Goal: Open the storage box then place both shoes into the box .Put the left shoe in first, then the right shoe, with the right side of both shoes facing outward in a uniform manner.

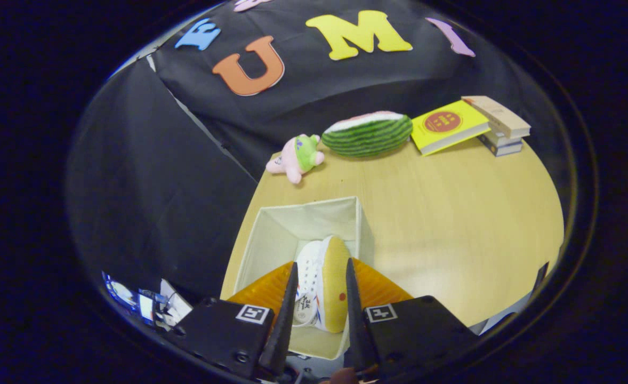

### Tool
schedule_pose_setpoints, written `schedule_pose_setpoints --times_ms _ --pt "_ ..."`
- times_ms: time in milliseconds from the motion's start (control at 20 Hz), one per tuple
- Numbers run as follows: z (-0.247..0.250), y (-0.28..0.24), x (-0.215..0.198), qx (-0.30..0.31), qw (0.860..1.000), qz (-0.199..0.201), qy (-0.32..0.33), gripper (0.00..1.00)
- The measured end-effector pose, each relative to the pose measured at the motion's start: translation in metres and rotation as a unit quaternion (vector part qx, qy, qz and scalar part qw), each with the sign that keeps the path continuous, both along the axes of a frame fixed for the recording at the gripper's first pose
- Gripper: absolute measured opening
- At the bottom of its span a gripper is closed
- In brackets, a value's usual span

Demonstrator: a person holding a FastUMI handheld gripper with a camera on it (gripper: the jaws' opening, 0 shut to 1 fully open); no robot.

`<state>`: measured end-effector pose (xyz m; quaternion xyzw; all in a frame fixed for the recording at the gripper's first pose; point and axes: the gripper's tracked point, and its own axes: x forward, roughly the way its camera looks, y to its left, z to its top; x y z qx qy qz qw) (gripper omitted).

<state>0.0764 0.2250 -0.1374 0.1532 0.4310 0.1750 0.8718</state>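
A cream fabric storage box point(271, 234) stands open on the wooden table, just ahead of my fingers. A white shoe with a tan sole point(322, 282) lies on its side inside the box, sole facing right, toe pointing away from me. My gripper point(320, 272) hangs over the box with its two fingers on either side of the shoe, one at the upper and one at the sole. Both fingers seem to press on the shoe. The heel end is partly hidden by the fingers.
At the table's point(452, 229) far edge lie a pink and green plush toy point(298, 156), a watermelon-slice plush point(368, 134), a yellow book point(449, 126) and a small stack of books point(499, 128). Bare wood stretches to the right of the box.
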Motion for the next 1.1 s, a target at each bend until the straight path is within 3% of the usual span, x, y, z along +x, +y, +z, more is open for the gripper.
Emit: schedule_pose_setpoints --times_ms 150,300,400,550,700,950,1100 --pt "0.021 -0.021 0.008 -0.026 0.996 -0.017 -0.083 0.53" --pt "0.046 -0.048 0.016 -0.05 0.983 -0.043 -0.174 0.53" --pt "0.064 -0.068 0.013 -0.079 0.967 -0.06 -0.233 0.53" --pt "0.101 -0.095 0.004 -0.103 0.934 -0.095 -0.328 0.53" --pt "0.113 -0.117 -0.012 -0.115 0.915 -0.125 -0.367 1.0" --pt "0.127 -0.141 -0.037 -0.133 0.883 -0.154 -0.424 1.0" --pt "0.121 -0.13 -0.055 -0.115 0.88 -0.143 -0.437 1.0"
